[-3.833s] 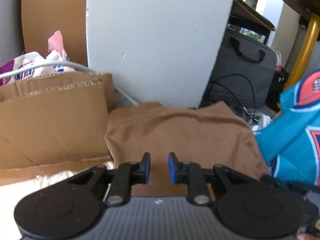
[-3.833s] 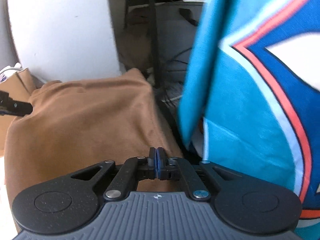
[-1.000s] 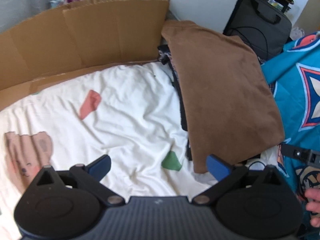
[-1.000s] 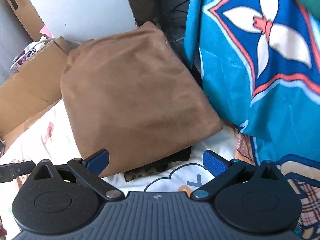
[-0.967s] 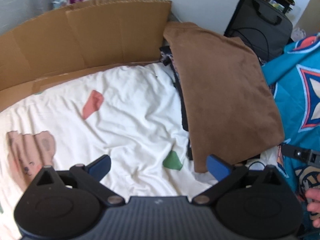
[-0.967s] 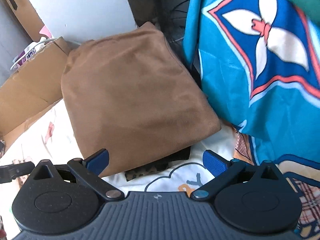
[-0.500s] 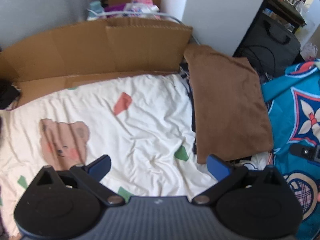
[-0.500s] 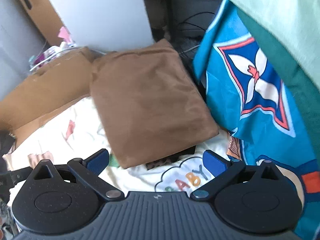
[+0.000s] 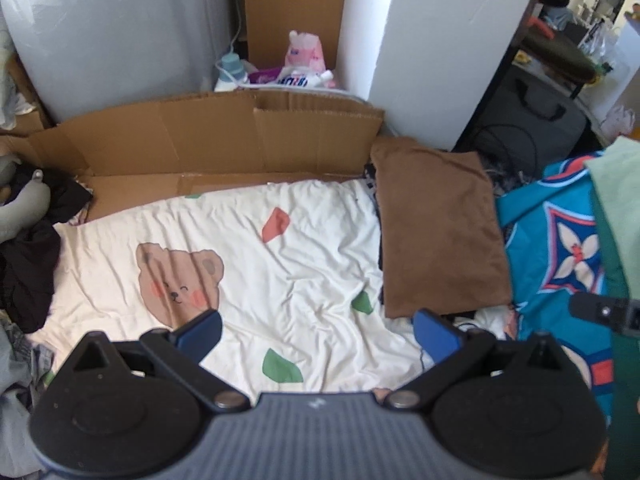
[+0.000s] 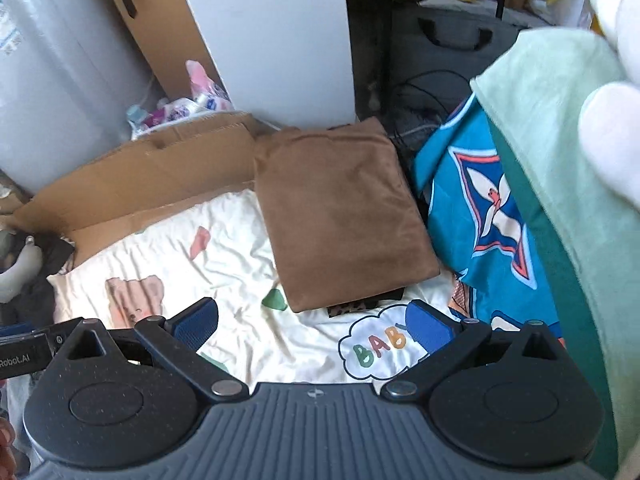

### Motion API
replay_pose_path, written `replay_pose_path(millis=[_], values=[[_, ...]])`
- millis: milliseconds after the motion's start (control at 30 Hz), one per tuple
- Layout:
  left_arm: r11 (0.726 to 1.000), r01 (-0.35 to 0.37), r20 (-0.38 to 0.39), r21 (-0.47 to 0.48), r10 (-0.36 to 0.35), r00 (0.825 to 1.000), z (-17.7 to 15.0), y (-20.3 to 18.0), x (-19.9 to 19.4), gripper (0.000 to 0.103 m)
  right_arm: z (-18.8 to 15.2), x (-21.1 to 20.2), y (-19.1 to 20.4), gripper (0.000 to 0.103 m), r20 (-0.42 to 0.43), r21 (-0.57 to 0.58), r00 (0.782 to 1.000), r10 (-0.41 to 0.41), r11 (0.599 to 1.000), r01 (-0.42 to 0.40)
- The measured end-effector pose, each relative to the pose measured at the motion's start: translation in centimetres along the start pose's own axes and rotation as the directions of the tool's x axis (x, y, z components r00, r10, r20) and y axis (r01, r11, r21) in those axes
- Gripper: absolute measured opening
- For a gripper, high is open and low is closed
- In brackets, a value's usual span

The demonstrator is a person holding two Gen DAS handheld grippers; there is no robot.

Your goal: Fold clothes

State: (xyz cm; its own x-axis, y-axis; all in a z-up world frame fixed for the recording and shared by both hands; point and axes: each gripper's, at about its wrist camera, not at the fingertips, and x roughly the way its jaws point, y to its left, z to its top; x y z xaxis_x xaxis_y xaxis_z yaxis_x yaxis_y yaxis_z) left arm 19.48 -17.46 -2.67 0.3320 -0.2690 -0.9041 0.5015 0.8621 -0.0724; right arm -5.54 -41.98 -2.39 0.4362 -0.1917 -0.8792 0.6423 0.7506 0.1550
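Both grippers, left gripper [image 9: 316, 334] and right gripper [image 10: 312, 326], gape wide, empty, above the bear-print sheet [image 9: 248, 264]; folded brown garment [image 9: 438, 232] lies beside cardboard [image 9: 224, 140], blue blanket [image 9: 560, 248] crowding right.

The left gripper [image 9: 316, 334] has a ribbed grey body flanked by two round matte black discs. Black linkage arms, each pinned with a silver screw, carry blue pads [image 9: 434, 336] set wide apart. The right gripper [image 10: 312, 326] looks the same, with a small crosshair mark on its grey body. A black bar at the right view's left edge reads what seems to be "Robot.AI".
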Motion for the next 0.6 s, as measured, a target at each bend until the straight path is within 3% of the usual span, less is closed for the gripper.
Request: replay_pose_path(millis=[300, 600], values=[[1.000, -0.002, 0.046, 0.008, 0.001, 0.999, -1.1, 1.0, -6.8, 0.103, -2.1, -5.2, 2.2, 0.103, 0.016, -0.045, 1.000, 0.026, 0.999, -0.025], [1.000, -0.002, 0.061, 0.005, 0.001, 0.998, -3.2, 1.6, -9.8, 0.103, -3.8, -7.3, 4.0, 0.103, -0.001, -0.093, 0.998, 0.066, 0.993, -0.066]])
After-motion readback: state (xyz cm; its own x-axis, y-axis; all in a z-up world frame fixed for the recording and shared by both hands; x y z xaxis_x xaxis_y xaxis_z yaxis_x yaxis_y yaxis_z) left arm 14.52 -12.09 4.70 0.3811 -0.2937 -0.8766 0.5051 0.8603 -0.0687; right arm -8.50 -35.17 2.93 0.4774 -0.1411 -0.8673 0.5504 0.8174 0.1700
